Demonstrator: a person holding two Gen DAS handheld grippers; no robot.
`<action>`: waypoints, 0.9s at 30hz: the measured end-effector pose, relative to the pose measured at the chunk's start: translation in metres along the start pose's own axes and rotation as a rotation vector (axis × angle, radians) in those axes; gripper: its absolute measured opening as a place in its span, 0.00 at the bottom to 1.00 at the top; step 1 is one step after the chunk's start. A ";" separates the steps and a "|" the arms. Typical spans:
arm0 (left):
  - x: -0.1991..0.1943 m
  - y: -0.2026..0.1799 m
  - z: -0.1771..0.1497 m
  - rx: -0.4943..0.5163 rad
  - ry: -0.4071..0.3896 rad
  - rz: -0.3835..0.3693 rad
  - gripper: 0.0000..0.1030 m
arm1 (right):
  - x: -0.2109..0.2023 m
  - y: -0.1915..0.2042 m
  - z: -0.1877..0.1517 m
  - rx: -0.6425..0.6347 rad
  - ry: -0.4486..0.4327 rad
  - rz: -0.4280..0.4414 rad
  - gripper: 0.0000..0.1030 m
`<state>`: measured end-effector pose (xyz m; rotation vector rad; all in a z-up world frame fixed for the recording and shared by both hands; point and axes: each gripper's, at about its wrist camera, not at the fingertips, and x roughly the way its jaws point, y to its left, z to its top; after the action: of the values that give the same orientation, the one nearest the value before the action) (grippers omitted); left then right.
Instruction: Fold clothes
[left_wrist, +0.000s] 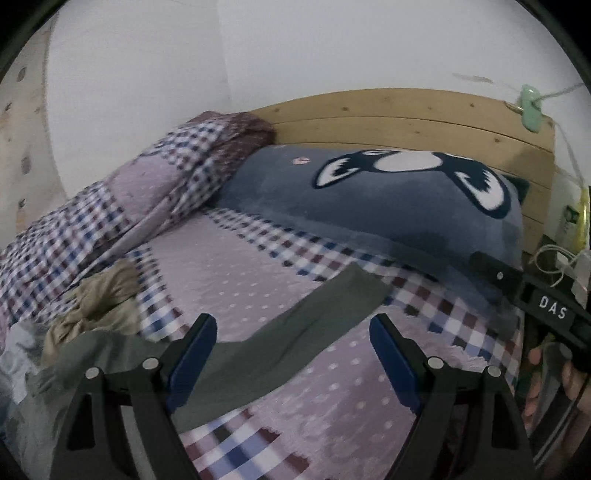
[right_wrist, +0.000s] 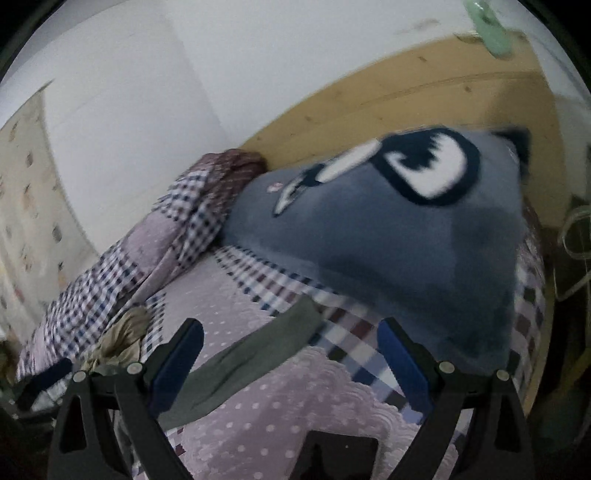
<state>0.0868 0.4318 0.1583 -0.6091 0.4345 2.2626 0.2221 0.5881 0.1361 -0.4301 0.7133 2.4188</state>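
Left gripper (left_wrist: 293, 334) and right gripper (right_wrist: 291, 341): jaws wide apart, nothing clamped. Flat grey-green cloth garment (left_wrist: 295, 332) lies spread on pink-dotted checked bedsheet (left_wrist: 236, 269), below blue-grey plush pillow (left_wrist: 369, 214); crumpled tan garment (left_wrist: 99, 302) lies left

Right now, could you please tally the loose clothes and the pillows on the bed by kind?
Grey-green garments: 1
Tan crumpled garments: 1
Grey pillows: 1
Total: 3
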 end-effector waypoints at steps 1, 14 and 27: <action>0.006 -0.006 0.001 0.012 -0.002 -0.009 0.85 | 0.001 -0.007 0.001 0.017 0.006 -0.019 0.95; 0.107 -0.083 0.003 0.082 0.032 -0.192 0.85 | -0.005 -0.096 0.013 0.216 -0.001 -0.226 0.95; 0.188 -0.120 0.006 0.175 0.160 -0.192 0.53 | 0.005 -0.103 0.013 0.279 0.031 -0.153 0.95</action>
<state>0.0579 0.6229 0.0460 -0.7121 0.6189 1.9777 0.2785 0.6692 0.1039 -0.3937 0.9786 2.1345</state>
